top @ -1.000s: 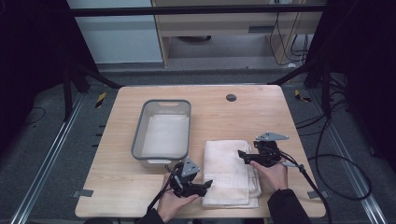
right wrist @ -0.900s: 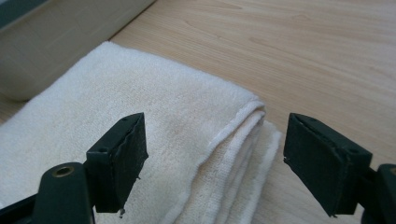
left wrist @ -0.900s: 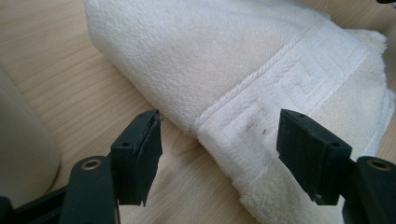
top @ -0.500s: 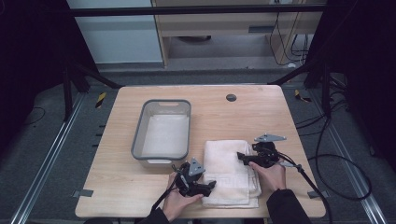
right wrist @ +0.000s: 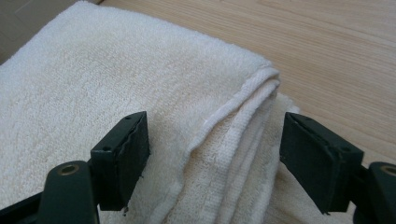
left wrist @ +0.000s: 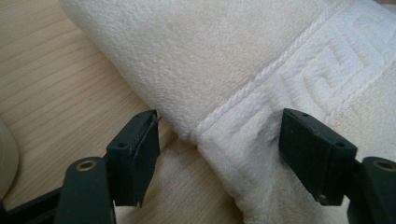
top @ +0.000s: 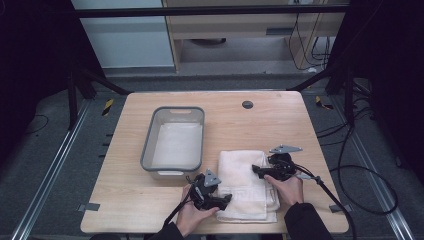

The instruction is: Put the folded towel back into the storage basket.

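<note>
A folded white towel (top: 247,182) lies on the wooden table (top: 130,210) near its front edge. My left gripper (top: 227,200) is at the towel's front left edge, open. In the left gripper view its jaws straddle the towel's (left wrist: 224,60) patterned hem, and the right-hand jaw dents the pile. My right gripper (top: 256,171) is at the towel's right side, open. Its jaws have just been closing a little. The right gripper view shows the stacked folded edges of the towel (right wrist: 116,70) between the right gripper's (right wrist: 212,149) jaws, without a pinch.
A grey plastic basin (top: 147,150) stands left of the towel, with a white cloth (top: 177,145) lying flat inside. A round cable hole (top: 247,104) sits near the table's far edge. Cables trail off the front right. Bare wood lies behind and to the right of the towel.
My left gripper has slid right onto the towel's front left edge. My right gripper has stayed at the right edge, shifting slightly.
</note>
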`<state>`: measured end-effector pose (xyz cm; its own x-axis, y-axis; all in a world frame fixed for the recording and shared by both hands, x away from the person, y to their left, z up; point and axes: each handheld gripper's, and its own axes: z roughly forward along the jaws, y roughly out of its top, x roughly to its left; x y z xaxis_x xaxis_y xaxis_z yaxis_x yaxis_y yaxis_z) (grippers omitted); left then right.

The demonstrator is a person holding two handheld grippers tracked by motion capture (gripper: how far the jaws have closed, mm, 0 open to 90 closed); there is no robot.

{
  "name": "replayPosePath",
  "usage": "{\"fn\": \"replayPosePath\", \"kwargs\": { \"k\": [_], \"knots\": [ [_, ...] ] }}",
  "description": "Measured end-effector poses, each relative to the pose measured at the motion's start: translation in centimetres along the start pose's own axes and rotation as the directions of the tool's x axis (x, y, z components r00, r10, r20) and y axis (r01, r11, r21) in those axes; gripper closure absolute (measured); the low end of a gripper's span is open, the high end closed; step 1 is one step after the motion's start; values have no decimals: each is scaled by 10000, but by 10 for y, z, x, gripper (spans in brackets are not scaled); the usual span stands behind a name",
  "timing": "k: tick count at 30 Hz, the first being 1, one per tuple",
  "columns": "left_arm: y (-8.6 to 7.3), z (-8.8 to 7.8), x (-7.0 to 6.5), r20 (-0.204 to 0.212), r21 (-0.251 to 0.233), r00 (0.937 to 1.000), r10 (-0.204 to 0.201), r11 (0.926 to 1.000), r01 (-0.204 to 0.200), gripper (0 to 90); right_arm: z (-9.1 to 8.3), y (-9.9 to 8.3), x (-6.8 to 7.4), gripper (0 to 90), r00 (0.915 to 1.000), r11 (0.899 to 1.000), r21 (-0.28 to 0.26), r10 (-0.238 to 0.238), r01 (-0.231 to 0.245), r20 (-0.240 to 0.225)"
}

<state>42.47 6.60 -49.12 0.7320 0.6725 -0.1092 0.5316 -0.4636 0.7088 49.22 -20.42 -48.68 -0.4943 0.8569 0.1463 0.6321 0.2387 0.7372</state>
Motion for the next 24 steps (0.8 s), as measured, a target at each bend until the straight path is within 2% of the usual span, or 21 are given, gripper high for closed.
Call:
{"fn": "replayPosePath", "kwargs": {
  "k": [4, 10, 20, 24],
  "knots": [
    [-1, 1, 1, 78, -8, 9999, -63, 10000, 63, 288, 2, -1, 0, 249, 10000, 9999, 112, 16, -16, -11],
    [-3, 3, 5, 468, 15, 9977, -489, 9988, 489, 324, 5, -2, 0, 281, 9995, 9992, 298, 264, -259, -149],
    [-3, 5, 5, 741, 118, 9952, -633, 9980, 626, 398, 7, -2, -1, 342, 9986, 9983, 444, 390, -373, -369],
    [-2, 5, 4, 833, 226, 9946, -623, 9979, 606, 436, 7, -2, 0, 406, 9972, 9976, 488, 509, -482, -540]
  ]
}}
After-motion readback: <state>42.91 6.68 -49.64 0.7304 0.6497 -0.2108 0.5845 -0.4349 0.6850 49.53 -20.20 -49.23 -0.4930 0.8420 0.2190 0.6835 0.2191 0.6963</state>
